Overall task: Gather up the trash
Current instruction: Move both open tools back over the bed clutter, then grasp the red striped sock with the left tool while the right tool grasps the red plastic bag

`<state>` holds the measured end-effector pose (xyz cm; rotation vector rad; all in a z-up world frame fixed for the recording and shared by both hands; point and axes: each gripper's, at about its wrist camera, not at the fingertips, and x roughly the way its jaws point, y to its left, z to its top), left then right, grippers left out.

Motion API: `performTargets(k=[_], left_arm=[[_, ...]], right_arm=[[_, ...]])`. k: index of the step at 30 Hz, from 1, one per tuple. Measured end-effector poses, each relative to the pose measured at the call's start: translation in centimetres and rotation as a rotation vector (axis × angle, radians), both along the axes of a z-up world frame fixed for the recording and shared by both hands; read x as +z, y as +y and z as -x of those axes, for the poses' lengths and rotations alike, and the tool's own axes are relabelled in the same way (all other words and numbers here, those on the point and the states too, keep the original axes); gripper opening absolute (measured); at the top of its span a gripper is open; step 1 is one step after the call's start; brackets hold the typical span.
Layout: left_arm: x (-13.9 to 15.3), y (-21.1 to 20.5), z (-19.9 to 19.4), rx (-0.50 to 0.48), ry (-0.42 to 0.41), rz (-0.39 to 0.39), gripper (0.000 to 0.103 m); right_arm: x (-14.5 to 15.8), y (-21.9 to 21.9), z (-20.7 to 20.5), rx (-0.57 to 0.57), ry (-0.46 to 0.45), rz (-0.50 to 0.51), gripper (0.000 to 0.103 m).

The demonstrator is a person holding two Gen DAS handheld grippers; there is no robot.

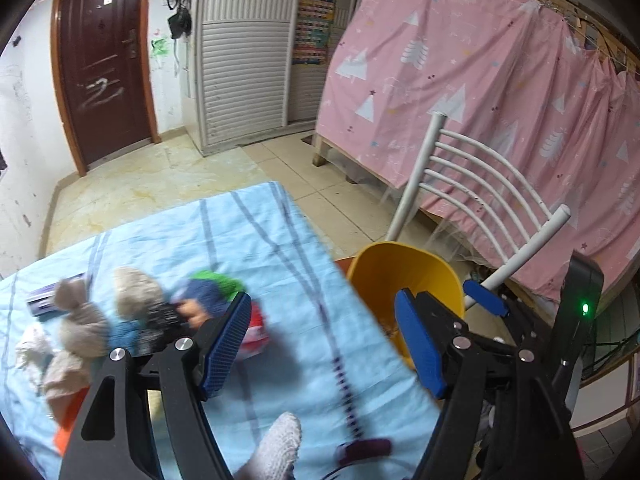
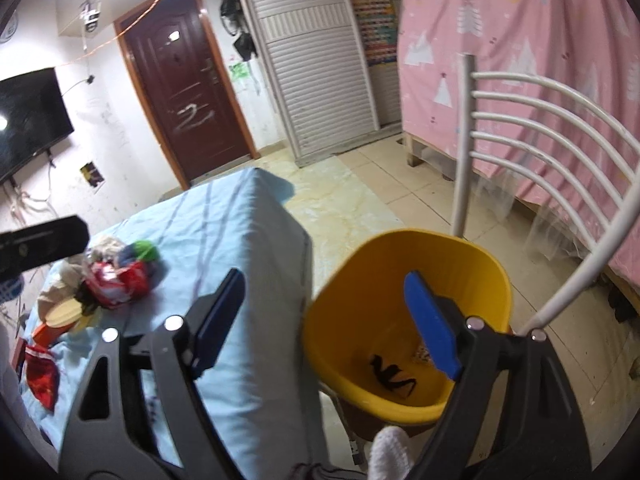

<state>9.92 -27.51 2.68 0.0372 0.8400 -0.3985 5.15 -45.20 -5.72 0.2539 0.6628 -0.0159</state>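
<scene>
A pile of trash (image 1: 132, 312) lies on the blue cloth of the table (image 1: 280, 264): crumpled papers, a red wrapper (image 1: 256, 332), blue and green scraps. My left gripper (image 1: 324, 344) is open and empty, just right of the pile. A yellow bin (image 2: 404, 320) stands beside the table's right edge, with a black scrap (image 2: 392, 374) inside. My right gripper (image 2: 332, 320) is open and empty above the bin's rim. The pile also shows in the right wrist view (image 2: 116, 276). The bin also shows in the left wrist view (image 1: 404, 276).
A white metal chair (image 2: 560, 168) stands behind the bin. A pink curtain (image 1: 500, 92) covers a bed frame to the right. A brown door (image 1: 104, 72) and a white shutter cabinet (image 1: 244, 52) are at the back. A purple object (image 1: 364, 450) lies near the table's front edge.
</scene>
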Motion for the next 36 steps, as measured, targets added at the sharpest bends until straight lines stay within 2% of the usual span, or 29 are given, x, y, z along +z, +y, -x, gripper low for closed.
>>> performTargets(k=[6, 18, 25, 36], left_arm=[[1.0, 4.9, 1.0, 0.054, -0.024, -0.028, 0.069], [0.7, 14.0, 4.2, 0.154, -0.041, -0.037, 0.074], [-0.7, 17.5, 5.9, 0.183, -0.023, -0.052, 0.077], [-4.7, 19.9, 8.6, 0.186, 0.06, -0.069, 0.079]], right_arm=[[1.1, 2.7, -0.9, 0.036, -0.012, 0.051, 0.08], [2.8, 6.5, -1.5, 0.132, -0.023, 0.046, 0.084], [2.8, 9.1, -2.5, 0.193, -0.006, 0.05, 0.085], [2.2, 11.5, -3.4, 0.228, 0.026, 0.071, 0.085]])
